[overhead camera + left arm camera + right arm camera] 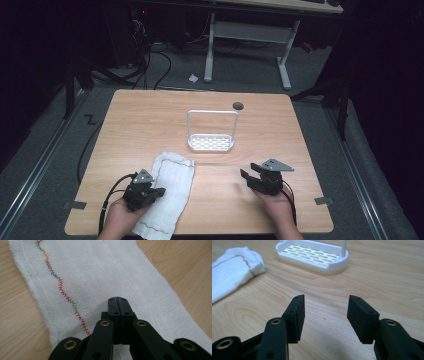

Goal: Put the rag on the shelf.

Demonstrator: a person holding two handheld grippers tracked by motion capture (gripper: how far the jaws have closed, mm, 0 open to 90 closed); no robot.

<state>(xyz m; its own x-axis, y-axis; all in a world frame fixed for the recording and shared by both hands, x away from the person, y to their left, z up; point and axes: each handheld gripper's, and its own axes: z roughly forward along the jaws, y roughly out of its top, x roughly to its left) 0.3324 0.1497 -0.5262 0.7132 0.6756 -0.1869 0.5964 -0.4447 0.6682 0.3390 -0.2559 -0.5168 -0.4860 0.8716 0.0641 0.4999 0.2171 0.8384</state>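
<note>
The left tool (117, 300) is hovering with jaws pressed together, empty, over the white woven cloth (105, 272) (coloured stitching left of it); the right tool (325, 315) is gaping empty above the wooden counter (387, 277).

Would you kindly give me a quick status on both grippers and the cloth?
Left gripper shut, empty, above cloth. Right gripper open, empty. Rack well clear.

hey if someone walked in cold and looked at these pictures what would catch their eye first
Probably the white cloth lying at the table's near left, with wavy coloured stitching along one edge. The left gripper rests over it, jaws shut together above the weave. Next, the white rack with a tall loop handle stands mid-table, and the right gripper waits open at the near right above bare wood.
</note>
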